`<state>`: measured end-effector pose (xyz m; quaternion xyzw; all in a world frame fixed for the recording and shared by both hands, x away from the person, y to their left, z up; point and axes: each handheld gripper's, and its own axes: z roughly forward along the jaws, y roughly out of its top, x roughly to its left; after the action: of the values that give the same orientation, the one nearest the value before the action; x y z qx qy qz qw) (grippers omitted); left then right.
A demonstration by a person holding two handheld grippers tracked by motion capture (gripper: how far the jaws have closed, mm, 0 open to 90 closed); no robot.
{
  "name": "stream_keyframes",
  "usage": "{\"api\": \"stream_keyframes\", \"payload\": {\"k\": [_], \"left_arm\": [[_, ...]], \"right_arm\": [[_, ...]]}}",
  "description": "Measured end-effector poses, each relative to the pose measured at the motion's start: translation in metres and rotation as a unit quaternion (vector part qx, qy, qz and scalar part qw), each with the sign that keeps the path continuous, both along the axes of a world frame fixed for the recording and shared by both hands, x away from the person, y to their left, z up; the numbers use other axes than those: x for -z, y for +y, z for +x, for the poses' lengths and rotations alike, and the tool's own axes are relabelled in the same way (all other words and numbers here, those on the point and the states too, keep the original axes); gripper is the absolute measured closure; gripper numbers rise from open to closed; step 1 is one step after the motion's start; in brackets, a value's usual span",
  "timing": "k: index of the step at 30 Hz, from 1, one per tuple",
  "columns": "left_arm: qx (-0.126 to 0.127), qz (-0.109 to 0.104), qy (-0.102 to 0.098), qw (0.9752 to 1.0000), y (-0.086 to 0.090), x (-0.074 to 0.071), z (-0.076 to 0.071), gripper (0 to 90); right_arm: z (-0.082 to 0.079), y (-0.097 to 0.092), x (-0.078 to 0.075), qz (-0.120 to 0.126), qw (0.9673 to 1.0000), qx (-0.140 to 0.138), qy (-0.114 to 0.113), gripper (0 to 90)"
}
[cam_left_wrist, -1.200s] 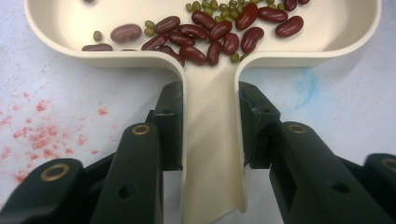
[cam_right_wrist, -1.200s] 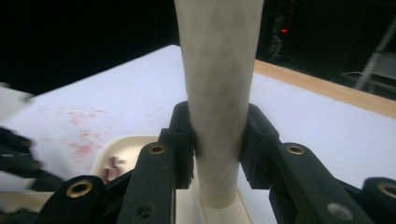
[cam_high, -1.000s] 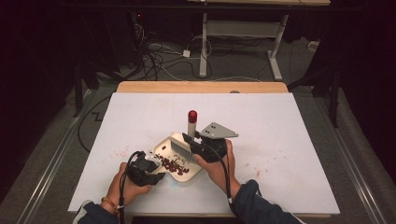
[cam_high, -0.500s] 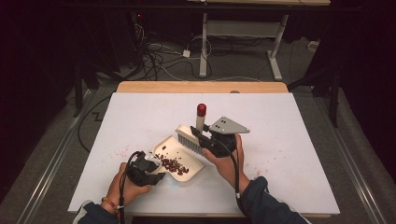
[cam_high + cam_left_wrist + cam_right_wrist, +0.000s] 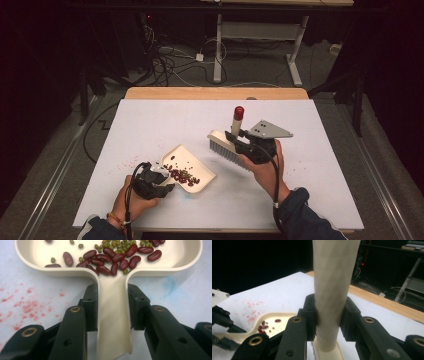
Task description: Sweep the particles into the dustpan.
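The cream dustpan (image 5: 192, 167) lies near the table's (image 5: 150, 120) front edge, left of centre, holding red beans (image 5: 117, 258) and small green ones. The left gripper (image 5: 165, 182) is clamped on its handle. The right gripper (image 5: 239, 142), well apart toward the table's middle, grips the red-tipped handle of the brush (image 5: 225, 145), bristles above the surface.

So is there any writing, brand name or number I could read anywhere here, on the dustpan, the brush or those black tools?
None can be read.
Dustpan: plain cream, no writing; it holds beans.
Brush: its handle is plain, with a red tip and no label.
Left gripper and right gripper: black jaws with screws, no marks.
Table: red and blue stains, no writing.
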<state>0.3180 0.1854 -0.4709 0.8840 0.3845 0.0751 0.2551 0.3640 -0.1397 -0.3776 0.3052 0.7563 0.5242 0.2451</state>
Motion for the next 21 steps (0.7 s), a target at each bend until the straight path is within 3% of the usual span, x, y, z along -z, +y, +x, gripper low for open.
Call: {"api": "stream_keyframes", "payload": {"k": [11, 21], "left_arm": [[-0.027, 0.003, -0.005, 0.9996, 0.011, 0.0, -0.005, 63.5], [-0.033, 0.001, -0.004, 0.9994, 0.017, 0.001, -0.003, 63.4]], "right_arm": [[-0.015, -0.039, -0.011, -0.005, 1.0, -0.003, 0.005, 70.6], [-0.027, -0.065, -0.018, -0.013, 0.9998, -0.01, 0.011, 70.5]]}}
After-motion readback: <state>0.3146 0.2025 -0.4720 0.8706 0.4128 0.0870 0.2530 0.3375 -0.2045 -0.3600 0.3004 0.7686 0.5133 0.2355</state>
